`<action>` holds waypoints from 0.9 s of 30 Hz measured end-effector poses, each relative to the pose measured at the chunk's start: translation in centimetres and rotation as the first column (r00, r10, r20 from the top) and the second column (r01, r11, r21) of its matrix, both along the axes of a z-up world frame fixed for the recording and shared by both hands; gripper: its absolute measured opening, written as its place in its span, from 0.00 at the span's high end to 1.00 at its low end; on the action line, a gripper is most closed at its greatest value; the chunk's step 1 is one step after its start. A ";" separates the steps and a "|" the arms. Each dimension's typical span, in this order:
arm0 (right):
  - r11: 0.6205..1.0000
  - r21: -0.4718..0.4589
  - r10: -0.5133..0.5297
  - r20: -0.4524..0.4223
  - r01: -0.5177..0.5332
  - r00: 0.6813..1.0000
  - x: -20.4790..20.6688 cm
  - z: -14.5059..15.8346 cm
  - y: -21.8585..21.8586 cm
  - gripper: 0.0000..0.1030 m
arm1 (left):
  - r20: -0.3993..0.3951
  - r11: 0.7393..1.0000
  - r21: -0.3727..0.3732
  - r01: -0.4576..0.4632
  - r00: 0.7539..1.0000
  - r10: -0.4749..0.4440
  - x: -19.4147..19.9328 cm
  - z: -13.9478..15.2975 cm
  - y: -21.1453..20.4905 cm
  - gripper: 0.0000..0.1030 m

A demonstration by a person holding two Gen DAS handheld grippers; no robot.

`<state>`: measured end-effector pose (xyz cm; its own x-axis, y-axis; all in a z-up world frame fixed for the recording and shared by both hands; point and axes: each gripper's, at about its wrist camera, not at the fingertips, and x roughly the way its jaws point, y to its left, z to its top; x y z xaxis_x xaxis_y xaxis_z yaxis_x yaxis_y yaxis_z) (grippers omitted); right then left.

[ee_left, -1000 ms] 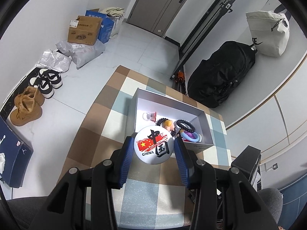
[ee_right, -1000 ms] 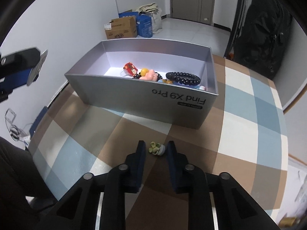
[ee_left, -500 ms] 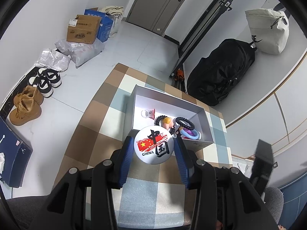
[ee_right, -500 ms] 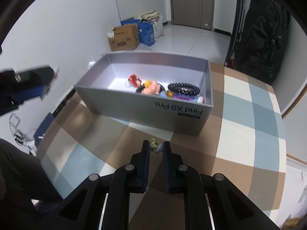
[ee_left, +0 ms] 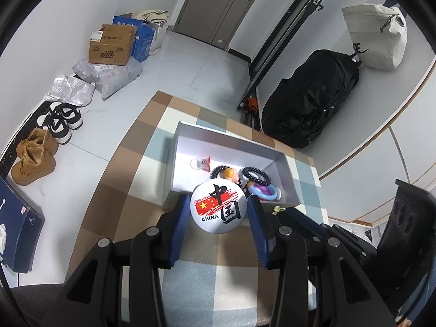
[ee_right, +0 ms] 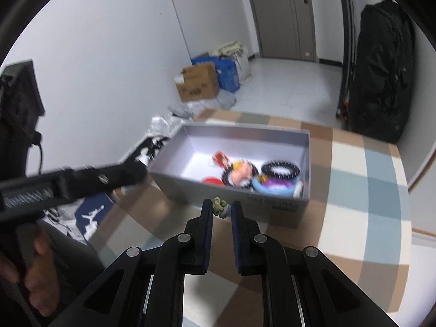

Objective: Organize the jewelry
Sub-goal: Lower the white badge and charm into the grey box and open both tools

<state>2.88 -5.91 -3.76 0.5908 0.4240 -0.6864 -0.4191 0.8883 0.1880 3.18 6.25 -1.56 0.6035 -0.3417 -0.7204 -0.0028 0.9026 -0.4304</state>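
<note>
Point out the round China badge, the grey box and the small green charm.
China badge (ee_left: 218, 207): left wrist view, its printed face.
Grey box (ee_right: 174, 179): right wrist view, near outer wall.
Green charm (ee_right: 220, 206): right wrist view, its green top.

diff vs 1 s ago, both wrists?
The right gripper closed on the small green charm and lifted it off the checked cloth, toward the grey box. Unchanged: the left gripper keeps its hold on the round China badge, and the box contents lie as before.
</note>
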 end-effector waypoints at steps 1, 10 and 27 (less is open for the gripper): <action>1.000 0.011 -0.002 0.009 0.001 1.000 0.1 0.4 0.0 0.88 | 0.000 1.000 -0.005 0.001 1.000 -0.001 0.3 0.1 0.0 0.64; 0.992 0.123 -0.026 0.018 0.023 1.000 2.0 2.7 -1.2 0.88 | 0.007 1.000 -0.013 0.000 1.000 0.000 2.2 0.5 -0.9 0.64; 0.979 0.191 -0.061 -0.063 0.072 0.996 7.2 1.4 -3.1 0.88 | -0.072 0.999 -0.046 -0.004 0.997 0.001 6.5 -0.9 -1.9 0.64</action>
<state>10.06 -8.96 -2.35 0.5848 0.5129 -0.6285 -0.3440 0.8584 0.3805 9.69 4.34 -2.47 0.5517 -0.3740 -0.7455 -0.0370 0.8820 -0.4699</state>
